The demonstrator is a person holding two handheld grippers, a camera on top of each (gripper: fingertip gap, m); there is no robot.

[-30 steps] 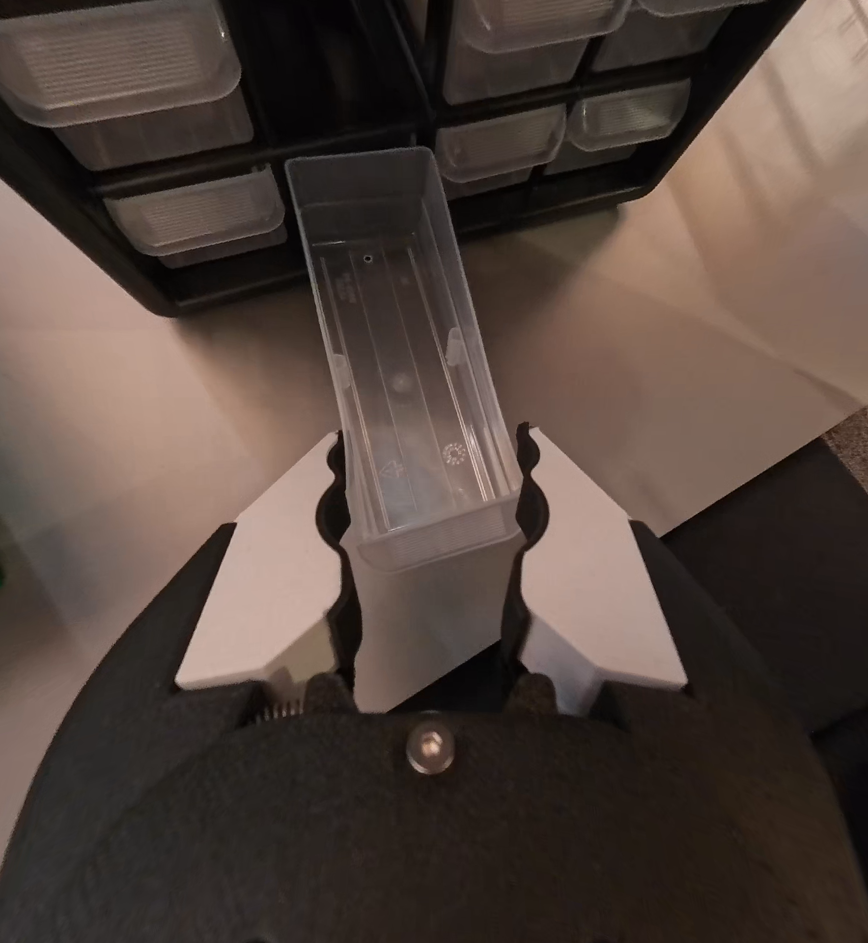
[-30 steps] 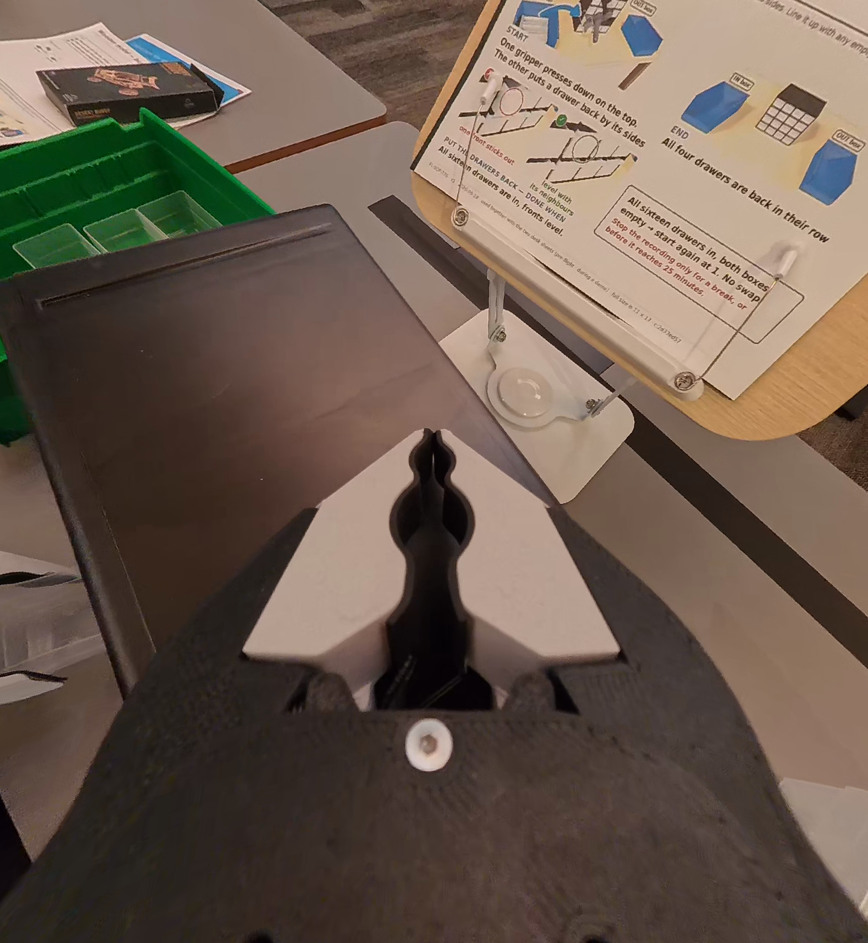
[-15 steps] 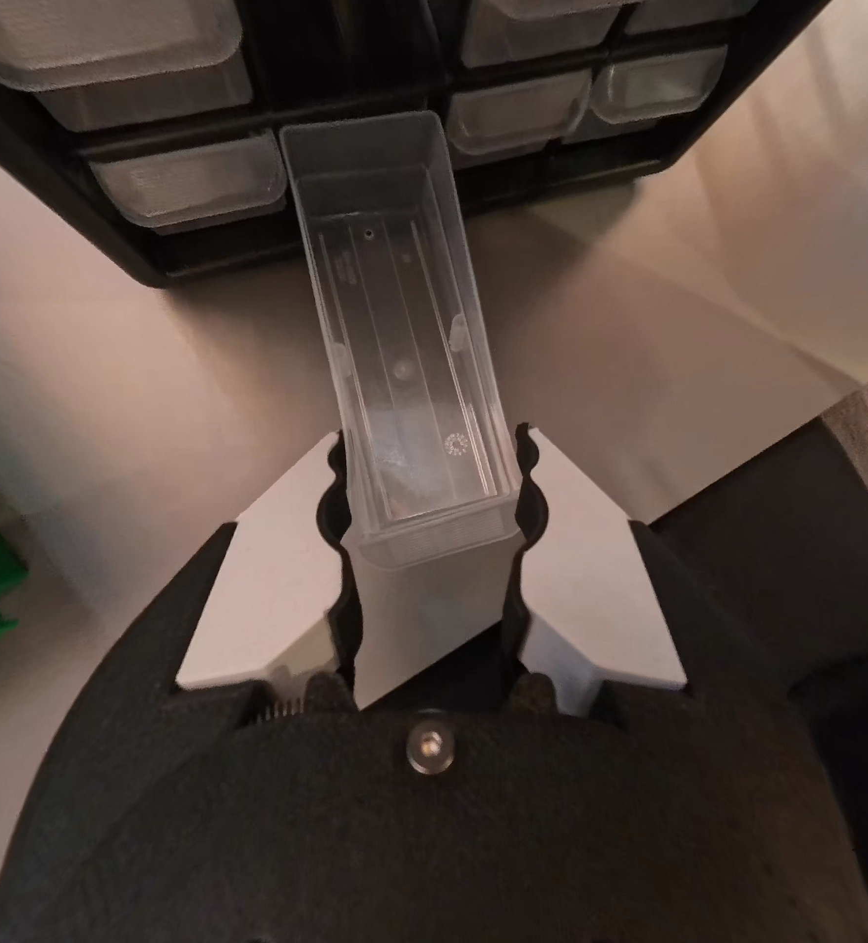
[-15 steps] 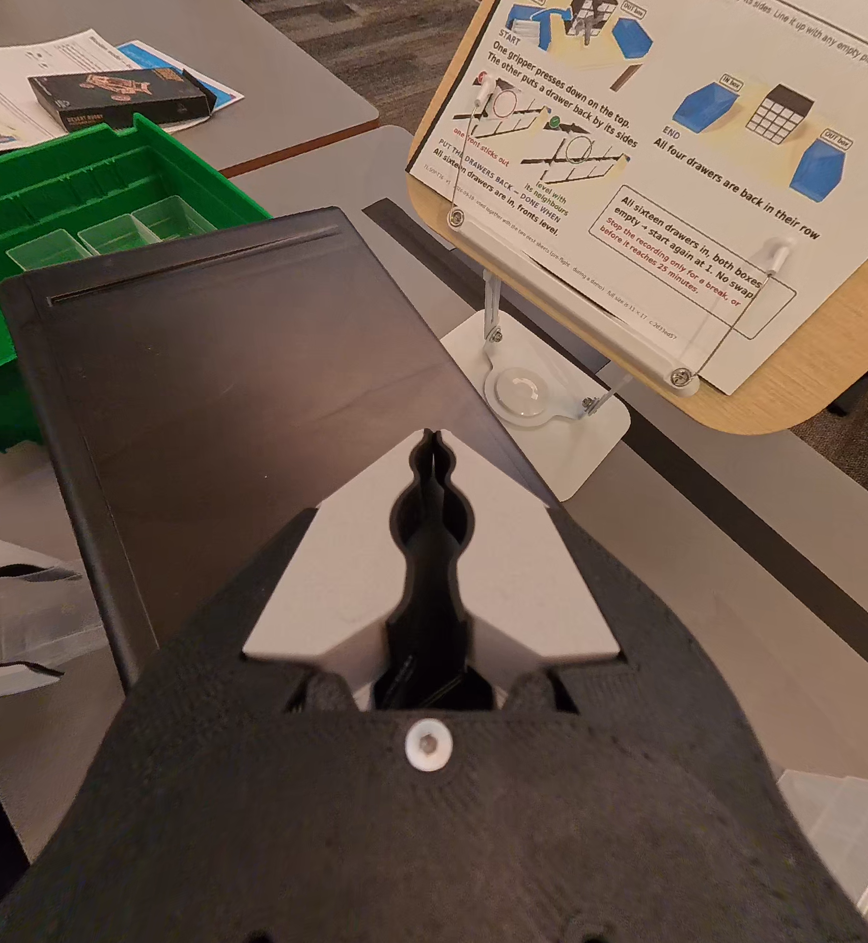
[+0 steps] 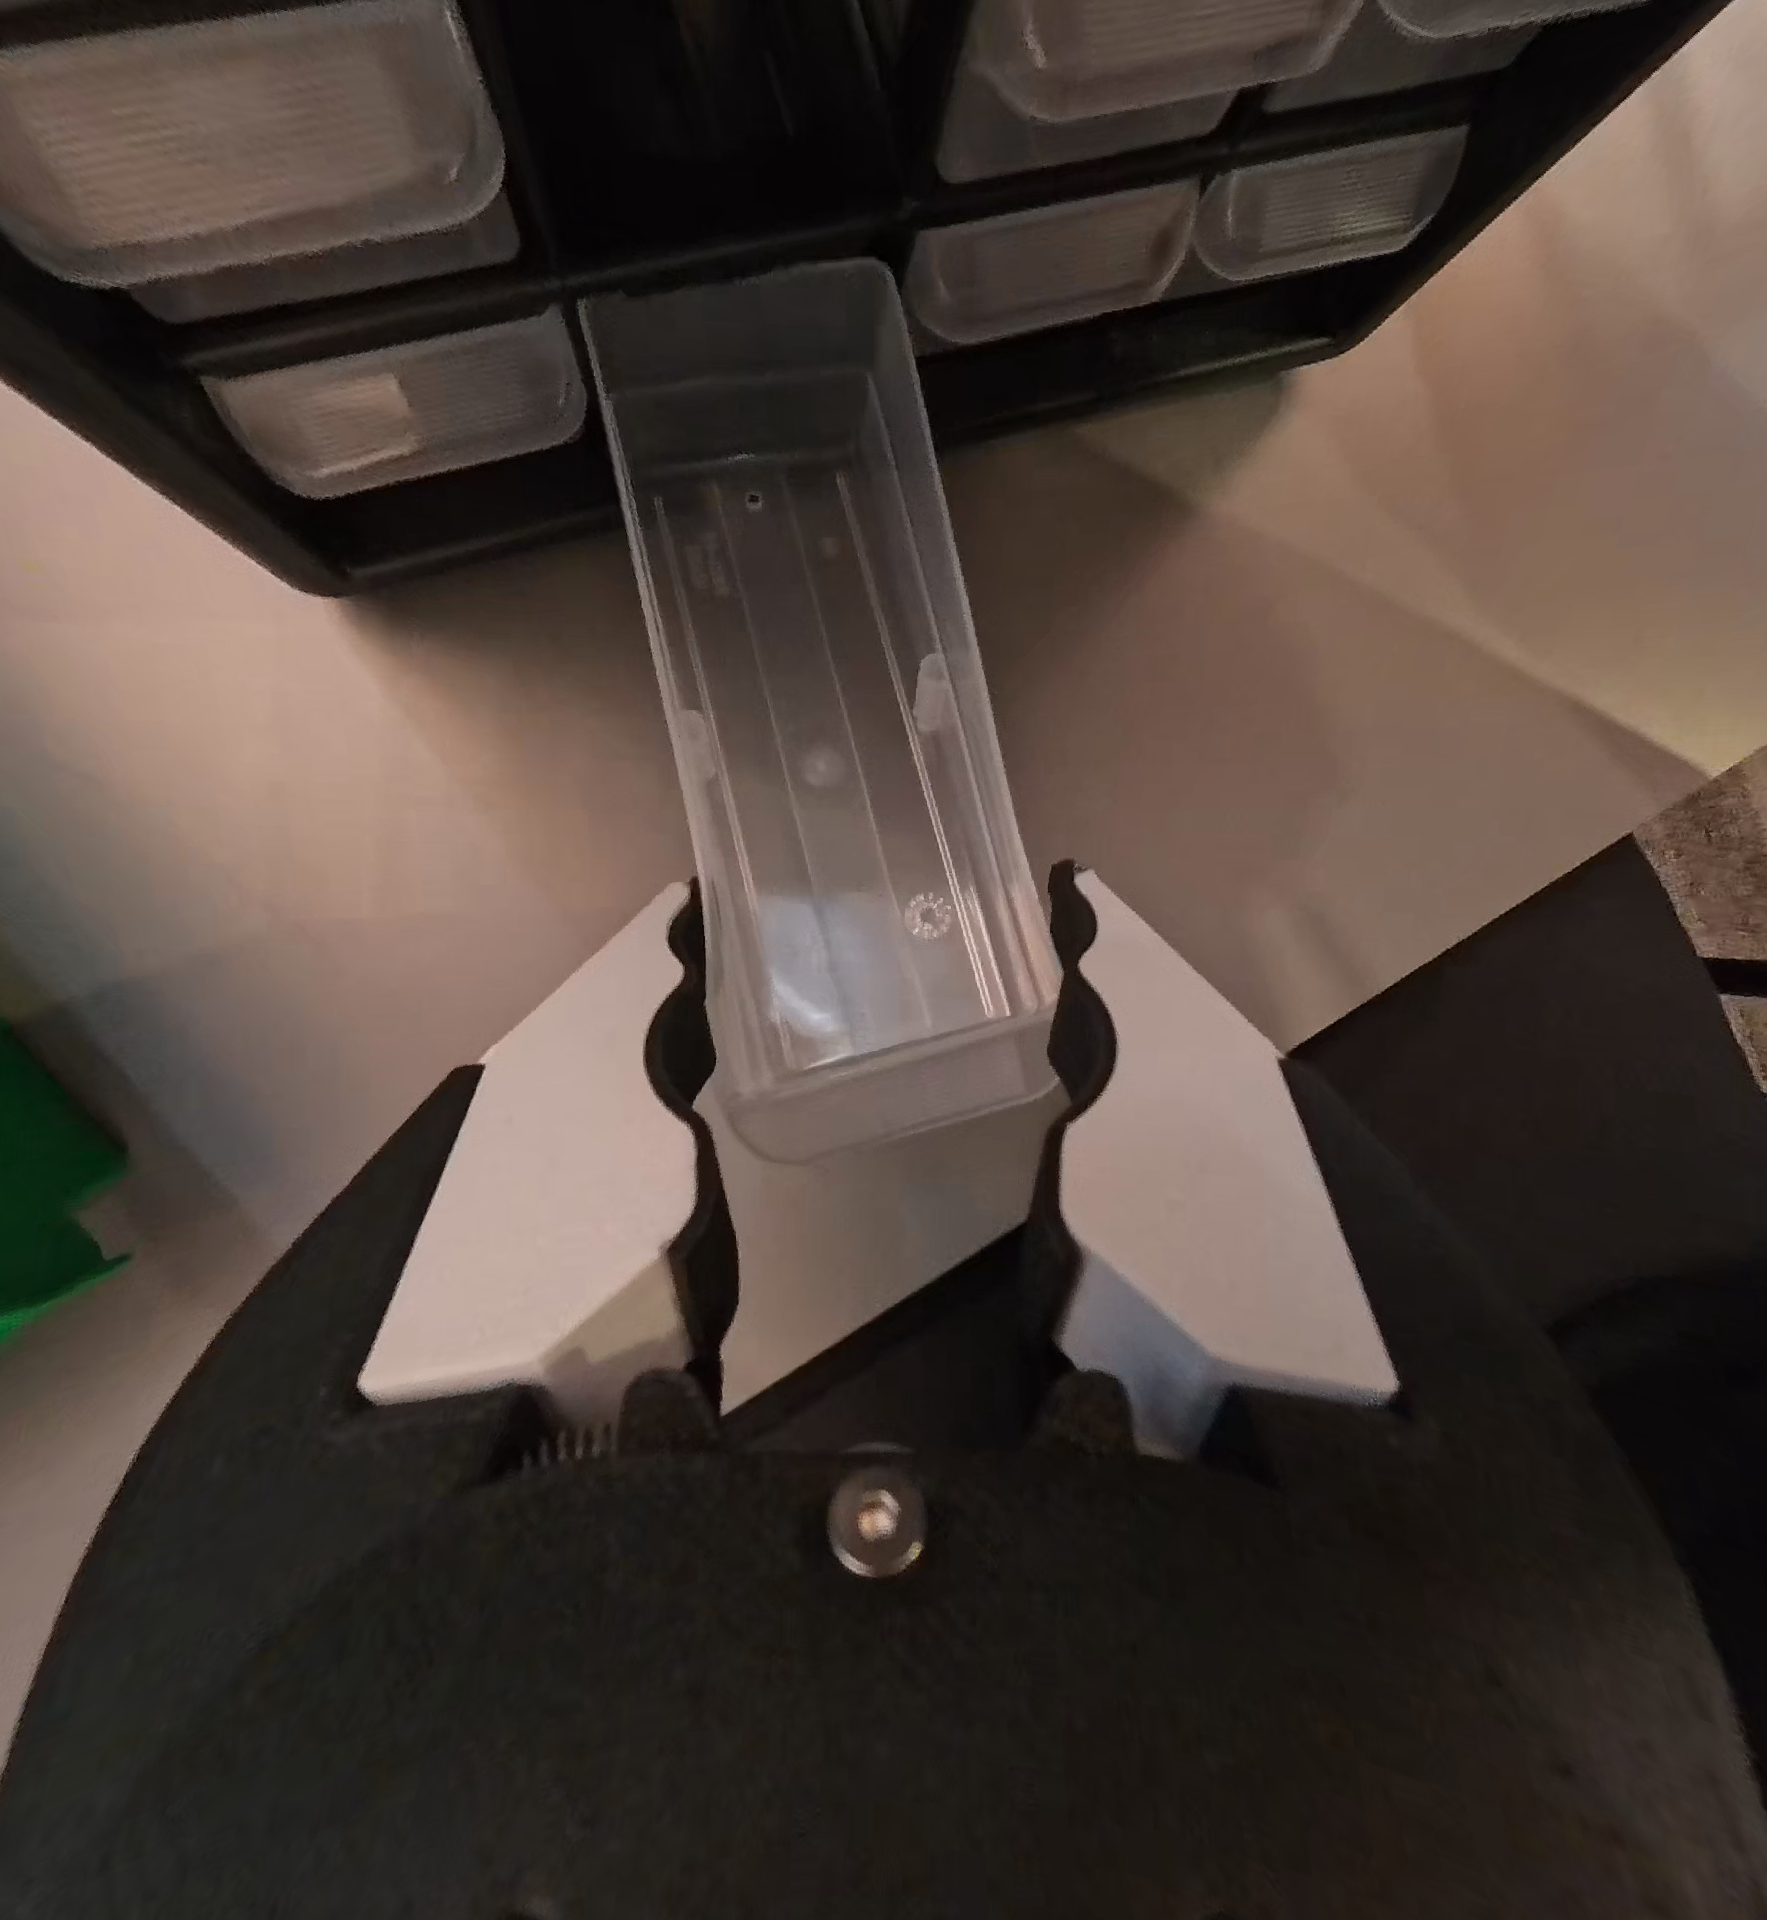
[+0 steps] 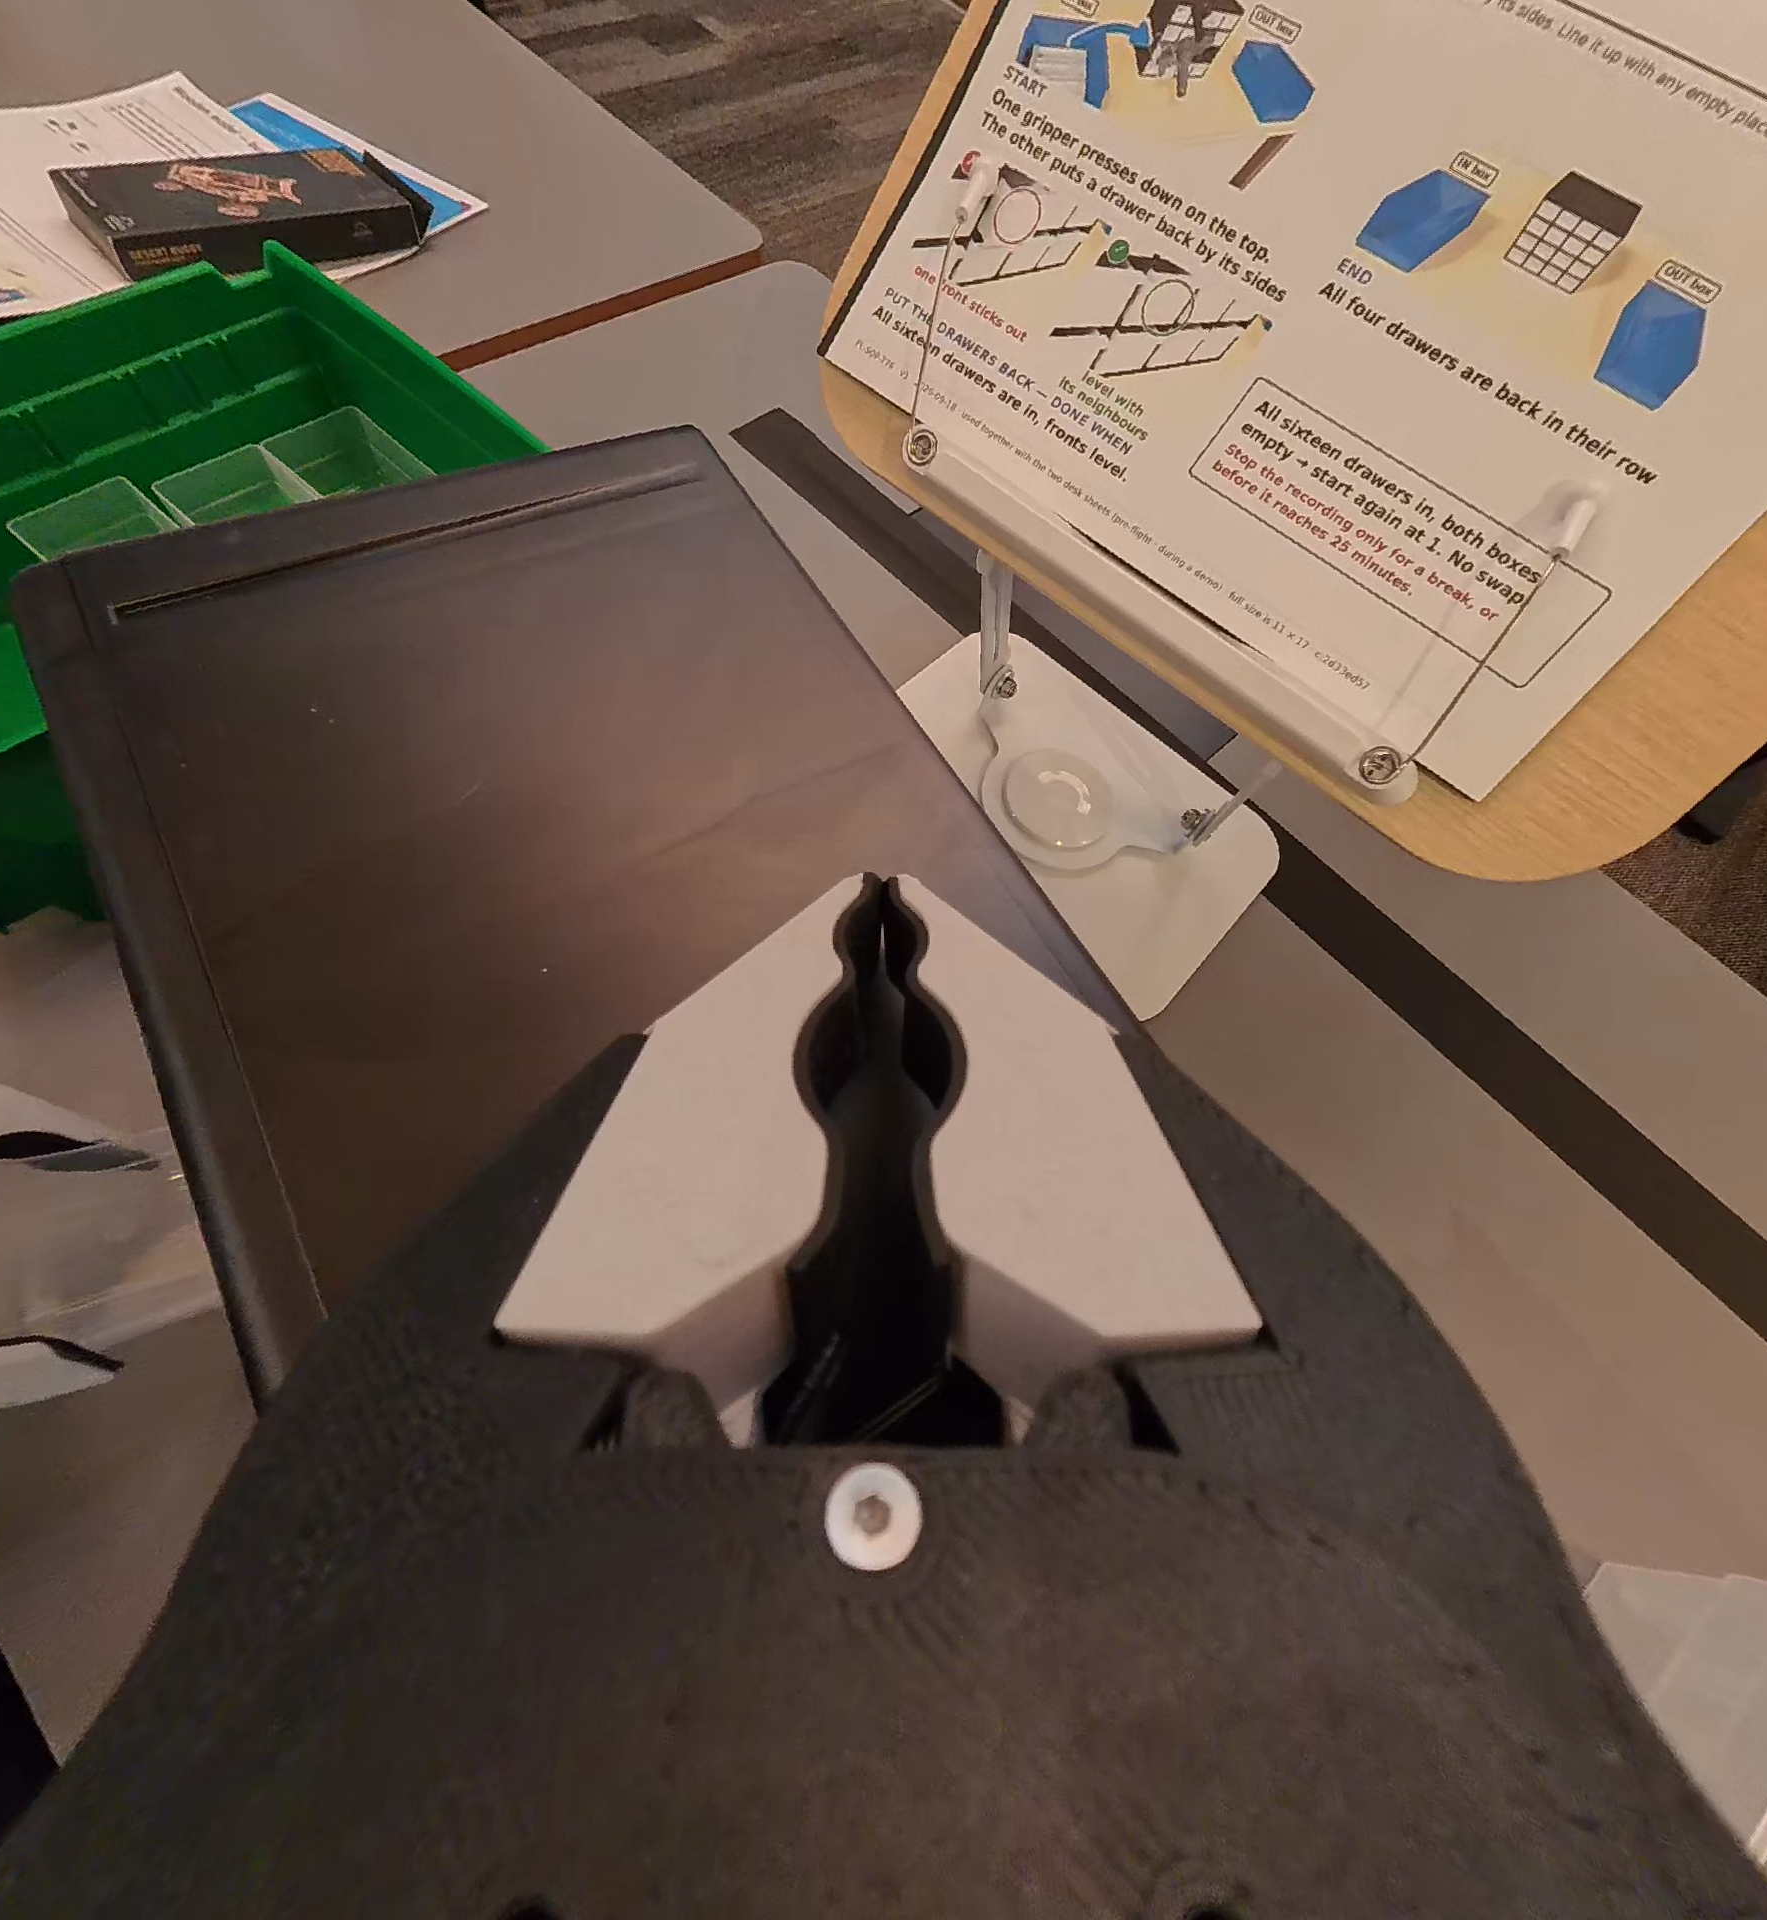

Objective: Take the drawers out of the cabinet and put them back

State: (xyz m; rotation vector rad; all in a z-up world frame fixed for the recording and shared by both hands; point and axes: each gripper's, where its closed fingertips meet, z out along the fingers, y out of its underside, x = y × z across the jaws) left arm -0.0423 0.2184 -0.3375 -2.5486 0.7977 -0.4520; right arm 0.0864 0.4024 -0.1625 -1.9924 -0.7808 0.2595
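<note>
Drawer: clear, empty, pinched by left gripper, far end at cabinet slot, frame centre.
Right gripper: pressed together, resting on cabinet top.
Left: more drawers in green bin, upper left.

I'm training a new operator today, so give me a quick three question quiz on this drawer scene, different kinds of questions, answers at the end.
1. True or false: the left gripper grips the clear drawer by its sides.
2. The right gripper is: A) open, B) shut on a drawer, C) shut with nothing in it.
3. Fill in: the right gripper is over the top of the black ____, beside the green bin.

Key: 1 true; 2 C; 3 cabinet.
</note>
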